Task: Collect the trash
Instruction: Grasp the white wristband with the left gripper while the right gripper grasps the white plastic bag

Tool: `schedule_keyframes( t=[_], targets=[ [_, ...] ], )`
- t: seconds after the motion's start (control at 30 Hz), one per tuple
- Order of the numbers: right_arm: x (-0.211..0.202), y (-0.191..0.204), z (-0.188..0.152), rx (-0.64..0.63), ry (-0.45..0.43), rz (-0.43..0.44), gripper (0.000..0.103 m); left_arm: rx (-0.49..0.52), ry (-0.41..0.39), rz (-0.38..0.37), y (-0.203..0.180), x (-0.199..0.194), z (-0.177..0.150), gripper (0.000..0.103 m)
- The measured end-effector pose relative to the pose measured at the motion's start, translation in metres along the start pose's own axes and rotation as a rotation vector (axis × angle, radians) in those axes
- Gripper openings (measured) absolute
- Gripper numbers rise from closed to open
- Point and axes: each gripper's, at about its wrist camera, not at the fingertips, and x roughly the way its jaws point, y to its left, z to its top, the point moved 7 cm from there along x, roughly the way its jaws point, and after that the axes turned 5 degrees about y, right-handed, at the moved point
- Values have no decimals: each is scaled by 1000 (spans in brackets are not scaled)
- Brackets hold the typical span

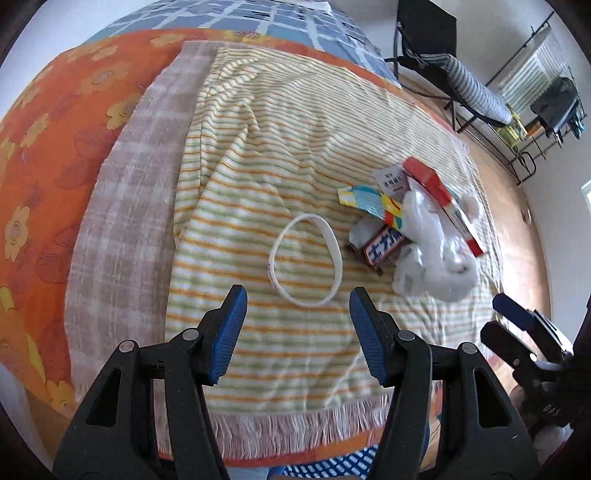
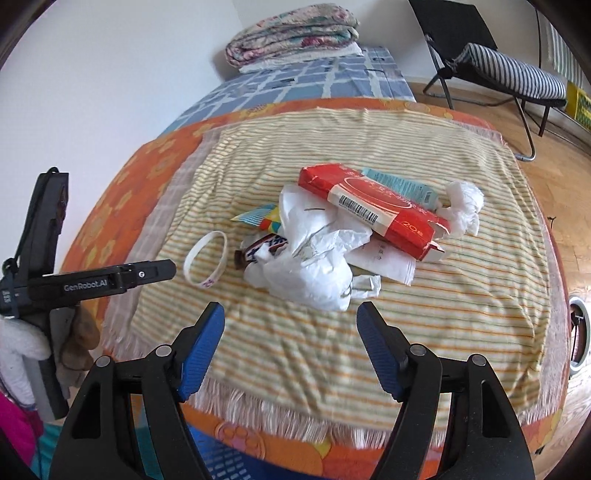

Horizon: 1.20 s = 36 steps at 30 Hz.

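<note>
A heap of trash lies on a striped towel (image 2: 406, 332) spread over a bed: a red carton (image 2: 373, 210) (image 1: 430, 181), crumpled white plastic (image 2: 314, 266) (image 1: 432, 254), a chocolate bar wrapper (image 2: 264, 249) (image 1: 382, 247) and a colourful wrapper (image 1: 373, 201) (image 2: 258, 216). A white wristband (image 1: 304, 260) (image 2: 205, 262) lies left of the heap. My left gripper (image 1: 297, 321) hovers open just short of the wristband, nothing between its fingers. My right gripper (image 2: 290, 332) is open in front of the white plastic, holding nothing.
An orange flowered sheet (image 1: 48, 147) and a blue checked cover (image 2: 314, 79) lie under the towel, with folded quilts (image 2: 295, 33) at the bed's far end. A black folding chair with a striped cushion (image 2: 517, 74) stands on the wooden floor to the right.
</note>
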Motion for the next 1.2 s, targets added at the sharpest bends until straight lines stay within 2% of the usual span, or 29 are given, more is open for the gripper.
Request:
schedule_keyframes(
  t=[0.1,0.27,0.4,0.77,0.87,1.03,1.13,1.2],
  targets=[
    [10,-3,4,9,11,0,74,4,9,22,2,8,7,49],
    [20,-11,14,36,9,-5,74,-19,26,32,7,22,13,49],
    [27,-11,17,36,13,-7,74,-19,41,65,11,34,15,35],
    [44,1,29,-8,11,-36,74,-17,13,102,12,47,30,29],
    [53,1,32,-3,21,-45,74,15,1,141,10,50,32,15],
    [61,-5,34,21,21,-31,73,23,-5,140,12,50,33,8],
    [57,-8,33,46,12,-2,60,13,-8,136,15,48,33,6],
    [52,-8,33,61,5,33,42,11,-14,138,18,45,32,5]
  ],
)
